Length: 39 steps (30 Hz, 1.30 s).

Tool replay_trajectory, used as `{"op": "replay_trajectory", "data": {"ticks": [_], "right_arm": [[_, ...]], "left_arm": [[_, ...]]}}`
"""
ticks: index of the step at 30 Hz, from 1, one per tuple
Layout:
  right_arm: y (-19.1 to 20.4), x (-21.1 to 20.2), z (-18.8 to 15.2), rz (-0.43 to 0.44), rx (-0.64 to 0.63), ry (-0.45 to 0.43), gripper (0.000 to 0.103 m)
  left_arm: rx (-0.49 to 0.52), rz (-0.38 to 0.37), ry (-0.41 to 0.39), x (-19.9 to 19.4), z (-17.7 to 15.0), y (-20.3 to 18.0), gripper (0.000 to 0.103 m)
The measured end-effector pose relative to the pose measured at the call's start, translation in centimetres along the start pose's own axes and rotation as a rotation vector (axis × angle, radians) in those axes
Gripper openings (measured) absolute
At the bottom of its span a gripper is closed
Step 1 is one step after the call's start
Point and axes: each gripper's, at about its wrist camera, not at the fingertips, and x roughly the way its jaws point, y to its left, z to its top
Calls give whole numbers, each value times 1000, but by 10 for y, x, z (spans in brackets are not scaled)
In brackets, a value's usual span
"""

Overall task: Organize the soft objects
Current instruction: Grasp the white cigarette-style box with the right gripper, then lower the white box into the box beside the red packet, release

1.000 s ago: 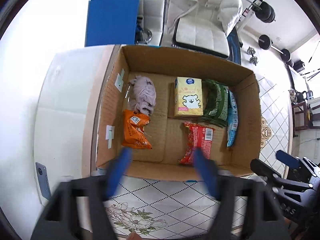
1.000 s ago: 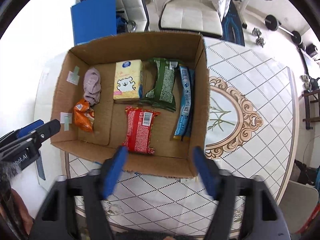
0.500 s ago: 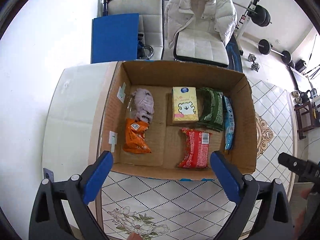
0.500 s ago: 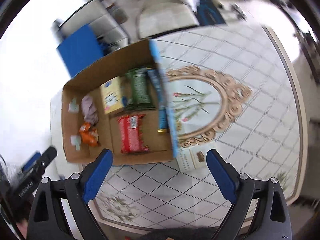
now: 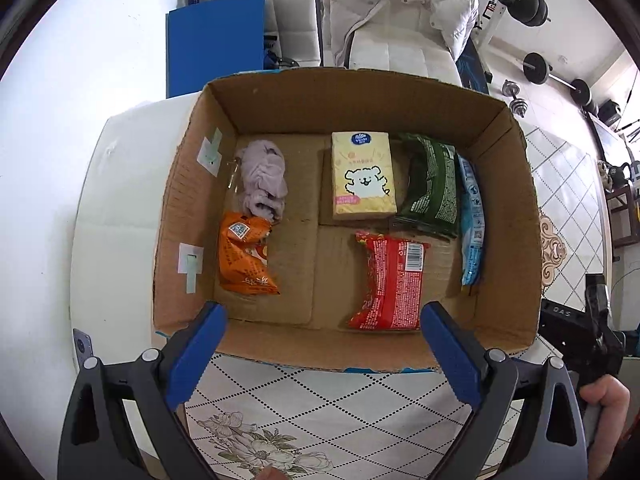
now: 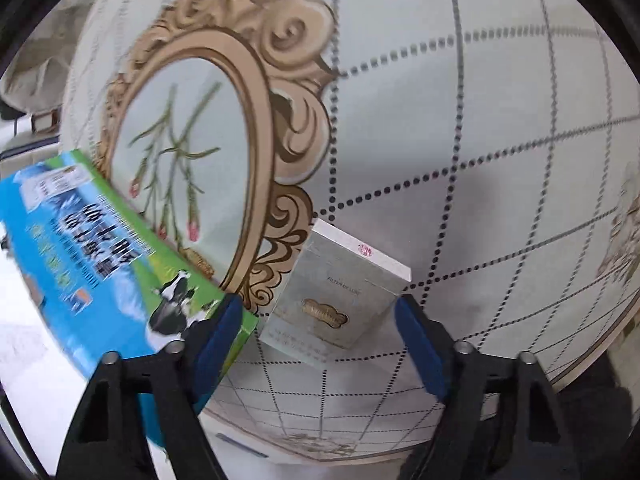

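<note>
In the left wrist view an open cardboard box (image 5: pixel 508 216) holds a lilac cloth (image 5: pixel 264 178), an orange packet (image 5: pixel 244 260), a yellow tissue pack (image 5: pixel 362 174), a green packet (image 5: pixel 434 188), a light-blue packet (image 5: pixel 472 216) and a red packet (image 5: pixel 390 280). My left gripper (image 5: pixel 322 322) is open and empty above the box's near wall. In the right wrist view my right gripper (image 6: pixel 320 314) is open, low over the table, its fingers either side of a small pale silver-grey pack (image 6: pixel 336 294). The box's blue-green printed outer side (image 6: pixel 104 256) is just left of it.
The table (image 6: pixel 480 140) has a tablecloth with dotted diamonds and a gold oval ornament (image 6: pixel 256 128). A chair with a white padded jacket (image 5: pixel 400 20), a blue board (image 5: pixel 216 40) and barbell weights (image 5: pixel 536 68) stand behind the table. The right gripper shows at the left view's right edge (image 5: pixel 592 320).
My right gripper has swung away from the box, to the right and down close to the tablecloth beside the small pack. Both grippers have opened wide. My left gripper has stayed over the box.
</note>
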Motion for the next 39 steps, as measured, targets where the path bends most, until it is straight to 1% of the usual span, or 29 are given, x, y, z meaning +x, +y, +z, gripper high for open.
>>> {"op": "replay_trajectory", "data": {"ticks": [1,2,4,6,7,8,10,11,12,13,14,15,16,18,19,20,21,22,24,26,28,29,31,34,39], "right_arm": [[-1,5,0,-11,7,13,68],[-2,6,-2,-26,9,4,66],[2,4,-6,-58,-32,-16,57],[13,-1,-7,-152,-158,-40,53],[21,-3,-7,-214,-237,-62,53],[35,-4,-9,-304,-367,-85,53],[47,-6,-16,-411,-478,-130,55],[49,-7,-18,-427,-492,-144,55],[49,-8,-21,-419,-495,-150,60],[47,-8,-21,-395,-473,-139,71],[44,-6,-20,-346,-426,-109,74],[37,-2,-17,-272,-370,-70,74],[31,5,-18,-224,-319,-39,74],[23,19,-20,-209,-262,-20,75],[24,18,-22,-213,-265,-46,76],[28,18,-27,-255,-283,-69,73],[34,20,-29,-301,-315,-65,66],[37,21,-33,-325,-346,-71,64],[47,21,-43,-369,-423,-73,63],[48,24,-54,-408,-466,-89,63],[47,22,-58,-431,-489,-92,62],[40,20,-61,-444,-502,-102,62],[37,13,-68,-440,-514,-119,62],[34,-18,-72,-396,-541,-150,62],[54,-92,-109,-292,-659,-231,62]], "left_arm": [[2,4,3,2,-1,-1,100],[4,6,5,3,-1,-1,100],[6,5,10,4,-2,-1,100],[8,-3,18,6,-3,-3,100],[10,-6,17,6,-4,-4,100],[14,-4,15,6,-5,-6,100],[20,-5,16,7,-7,-11,100],[20,-7,17,7,-9,-12,100],[18,-9,18,7,-10,-14,100],[17,-10,20,8,-11,-16,100],[14,-12,24,9,-12,-17,100],[12,-15,28,9,-13,-17,100],[10,-15,30,10,-14,-17,100],[3,-16,36,10,-16,-16,100],[0,-14,38,10,-17,-15,100],[-2,-9,35,9,-18,-14,100],[-1,-5,35,9,-18,-14,100],[-3,-4,33,8,-18,-13,100],[-7,-5,31,9,-19,-11,100],[-7,-2,33,12,-21,-12,100],[-10,-4,35,14,-23,-13,100],[-8,-5,36,15,-25,-14,100],[-4,0,39,16,-27,-16,100],[-8,2,32,13,-28,-12,100],[-20,-14,-7,-8,-23,3,100]]}}
